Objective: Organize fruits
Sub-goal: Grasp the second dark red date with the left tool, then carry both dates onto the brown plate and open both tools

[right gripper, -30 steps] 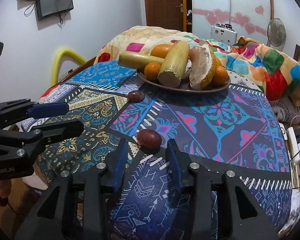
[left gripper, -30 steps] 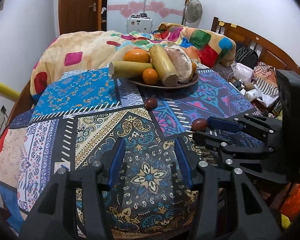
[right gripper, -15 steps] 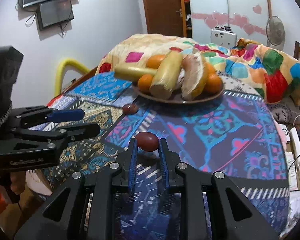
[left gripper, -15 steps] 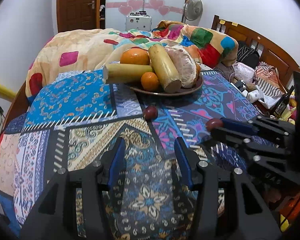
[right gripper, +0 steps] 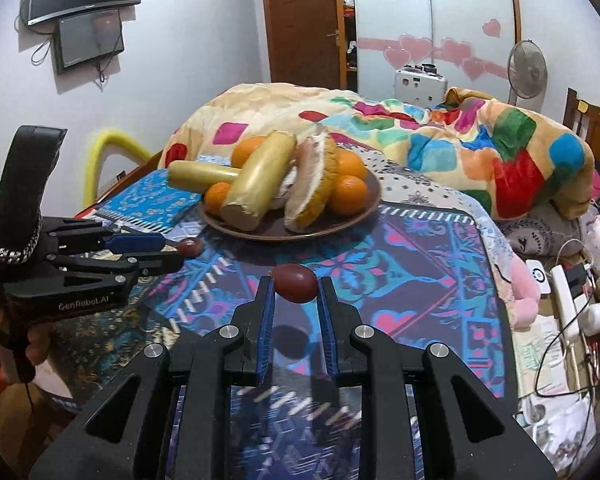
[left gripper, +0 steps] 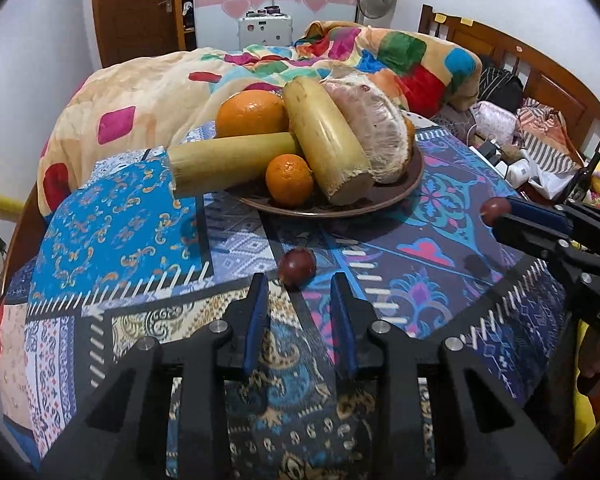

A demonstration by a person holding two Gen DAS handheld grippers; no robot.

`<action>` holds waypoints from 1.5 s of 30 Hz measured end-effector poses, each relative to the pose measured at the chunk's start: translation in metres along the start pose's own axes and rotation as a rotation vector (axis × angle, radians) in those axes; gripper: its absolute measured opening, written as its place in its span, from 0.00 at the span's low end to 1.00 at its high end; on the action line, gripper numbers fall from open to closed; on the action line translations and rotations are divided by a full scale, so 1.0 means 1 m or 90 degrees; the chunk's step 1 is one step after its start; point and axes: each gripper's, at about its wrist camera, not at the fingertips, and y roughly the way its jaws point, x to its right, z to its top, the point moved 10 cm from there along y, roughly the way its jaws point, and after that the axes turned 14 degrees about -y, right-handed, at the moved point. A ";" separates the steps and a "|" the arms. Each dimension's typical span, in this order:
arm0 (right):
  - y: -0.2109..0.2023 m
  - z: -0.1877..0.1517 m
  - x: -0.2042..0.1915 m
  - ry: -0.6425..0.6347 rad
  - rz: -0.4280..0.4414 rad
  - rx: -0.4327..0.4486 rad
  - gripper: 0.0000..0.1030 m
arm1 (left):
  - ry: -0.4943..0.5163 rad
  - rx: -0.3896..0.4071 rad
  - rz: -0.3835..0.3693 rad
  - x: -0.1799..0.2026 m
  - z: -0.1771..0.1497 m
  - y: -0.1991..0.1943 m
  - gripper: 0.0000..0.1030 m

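Plums, two, small, dark red. One (right gripper: 295, 282) is clamped between the pads of the right tongs (right gripper: 294, 292), which a second ago stood apart around it on the cloth; it now hangs clear of the surface (left gripper: 440, 200), its shadow below. The other (left gripper: 297, 268) lies on the cloth just ahead of the left tongs (left gripper: 298, 292), whose jaws are closing from a wider gap, nothing between them yet; these have come nearer to it. Plate (left gripper: 414, 174) beyond, well apart from both plums: oranges, two cane pieces, peeled pomelo. Bed with quilt behind. Judged: first plum ready to carry to the plate; second still to be gripped.
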 end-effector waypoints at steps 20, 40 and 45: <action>0.019 0.000 0.017 0.009 0.007 -0.009 0.19 | -0.012 -0.001 -0.007 -0.001 0.007 0.004 0.13; 0.051 0.030 0.038 -0.009 0.001 -0.034 0.19 | 0.011 0.080 -0.020 0.015 0.074 -0.007 0.13; 0.058 0.029 0.038 -0.010 0.006 -0.050 0.19 | 0.012 0.071 -0.020 0.017 0.074 0.006 0.13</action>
